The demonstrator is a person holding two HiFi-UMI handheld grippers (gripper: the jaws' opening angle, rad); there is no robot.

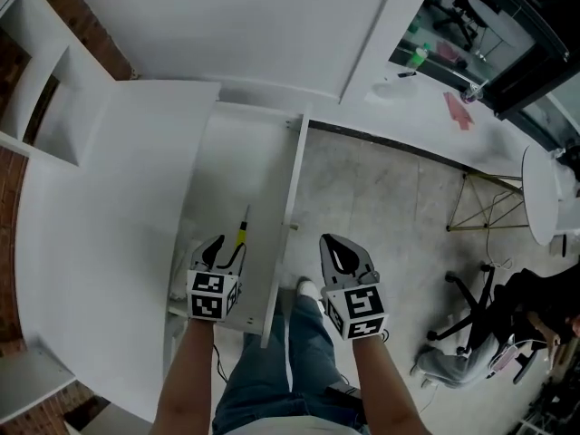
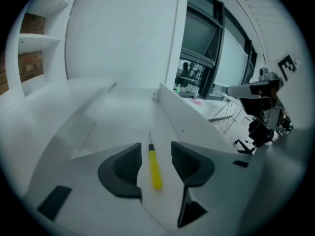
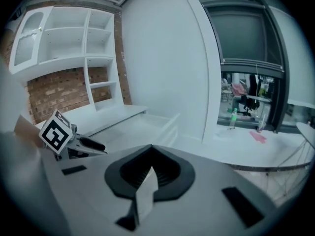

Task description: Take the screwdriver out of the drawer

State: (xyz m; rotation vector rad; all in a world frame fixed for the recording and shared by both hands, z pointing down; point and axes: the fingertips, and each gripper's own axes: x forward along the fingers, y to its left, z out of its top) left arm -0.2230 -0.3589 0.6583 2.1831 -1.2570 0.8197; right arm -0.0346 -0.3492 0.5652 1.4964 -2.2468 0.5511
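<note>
Screwdriver (image 2: 155, 167): yellow handle, lying flat on the drawer (image 2: 123, 113) bottom, tip pointing away from the claw.
Left gripper (image 1: 227, 254): jaws wide, one either side of the handle (pads clear of it, no contact).
Right gripper (image 3: 149, 173): jaws closed together, nothing held, outside the drawer.

Open drawer (image 1: 227, 175), bare floor around screwdriver (image 2: 155, 167)

My left gripper (image 1: 225, 252) hides the near end of the screwdriver (image 1: 242, 233) in the drawer (image 1: 227, 161); I can't read its tip.
</note>
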